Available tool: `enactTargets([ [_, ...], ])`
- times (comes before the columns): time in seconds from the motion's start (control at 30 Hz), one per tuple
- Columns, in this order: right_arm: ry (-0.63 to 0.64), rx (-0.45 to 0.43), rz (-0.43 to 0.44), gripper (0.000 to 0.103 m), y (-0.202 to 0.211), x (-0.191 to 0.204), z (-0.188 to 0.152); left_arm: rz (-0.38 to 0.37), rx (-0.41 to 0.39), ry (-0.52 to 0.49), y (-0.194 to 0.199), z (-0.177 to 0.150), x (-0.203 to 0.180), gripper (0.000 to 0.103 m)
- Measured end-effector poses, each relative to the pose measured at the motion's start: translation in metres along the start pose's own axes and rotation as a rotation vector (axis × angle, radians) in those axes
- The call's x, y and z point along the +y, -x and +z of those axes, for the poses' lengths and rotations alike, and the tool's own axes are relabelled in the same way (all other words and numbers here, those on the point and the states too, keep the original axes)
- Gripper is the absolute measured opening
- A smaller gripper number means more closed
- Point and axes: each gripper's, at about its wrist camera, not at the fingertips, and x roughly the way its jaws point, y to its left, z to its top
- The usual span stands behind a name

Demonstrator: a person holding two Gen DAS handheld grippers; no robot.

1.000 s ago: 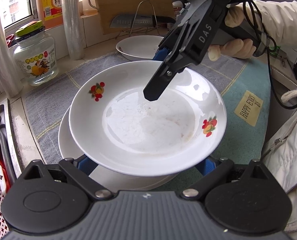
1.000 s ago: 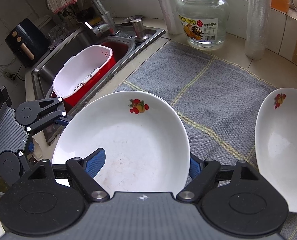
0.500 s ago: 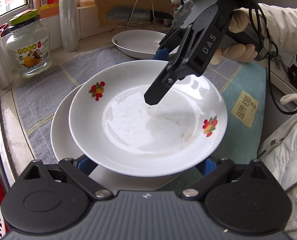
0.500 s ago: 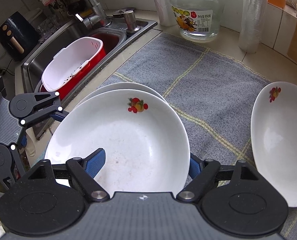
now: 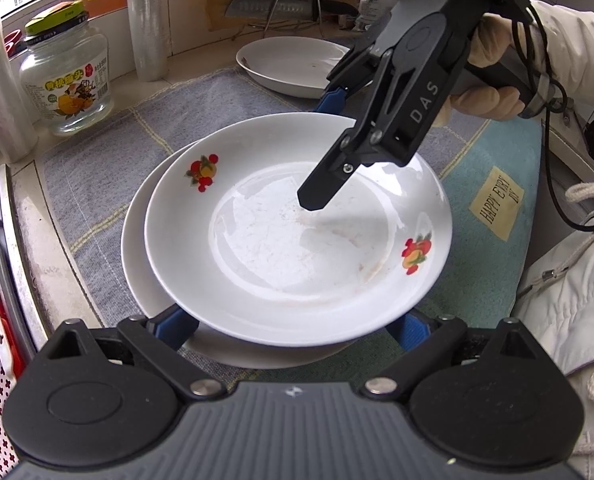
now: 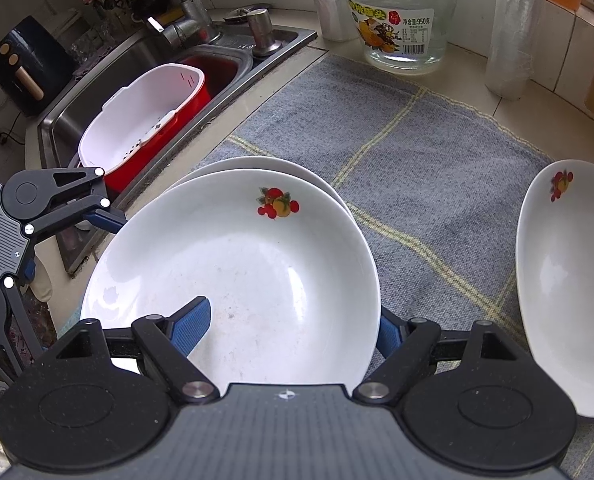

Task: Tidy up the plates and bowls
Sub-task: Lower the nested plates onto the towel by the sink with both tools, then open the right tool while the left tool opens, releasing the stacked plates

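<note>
A white plate with fruit prints point(image 5: 297, 240) point(image 6: 237, 264) is held just above a second white plate point(image 5: 137, 248) point(image 6: 225, 166) that lies on the grey cloth. My right gripper point(image 5: 325, 148) point(image 6: 289, 328) is shut on the upper plate's rim, one finger inside the plate and one beneath it. My left gripper point(image 5: 293, 328) is open, its blue pads on either side under the plate's near edge, and it also shows in the right wrist view point(image 6: 105, 216). A third white plate point(image 5: 293, 64) point(image 6: 569, 288) lies apart on the cloth.
A glass jar point(image 5: 65, 76) point(image 6: 401, 12) and a plastic-wrap roll point(image 5: 145, 20) stand by the window. The sink point(image 6: 97, 92) with a red-and-white basket point(image 6: 145, 120) lies to the left. A knife rack point(image 5: 289, 4) stands at the back. A teal mat point(image 5: 493, 208) lies to the right.
The upper plate, held by my right gripper, has moved down and over the lower plate. Both grippers have shifted with it; the grip is unchanged.
</note>
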Motion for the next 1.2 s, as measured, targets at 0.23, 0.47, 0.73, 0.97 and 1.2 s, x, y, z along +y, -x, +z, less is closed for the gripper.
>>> enactTargets([
  [0.23,-0.004,-0.006,0.003,0.087,0.0,0.0,-0.001,0.02,0.012,0.0,0.004,0.0,-0.002,0.098],
  [0.47,0.001,-0.015,0.004,0.088,0.002,0.001,-0.005,0.067,0.031,0.005,0.01,0.0,-0.006,0.098],
  [0.73,0.016,-0.026,-0.002,0.088,0.003,0.006,-0.009,0.082,-0.021,-0.036,0.017,0.006,-0.019,0.099],
  [0.97,0.034,-0.107,-0.074,0.103,0.022,0.013,-0.024,0.222,-0.071,0.0,0.02,0.012,-0.027,0.1],
  [1.2,0.019,-0.223,-0.224,0.103,0.041,0.018,-0.043,0.393,-0.126,0.093,0.025,0.025,-0.04,0.1],
])
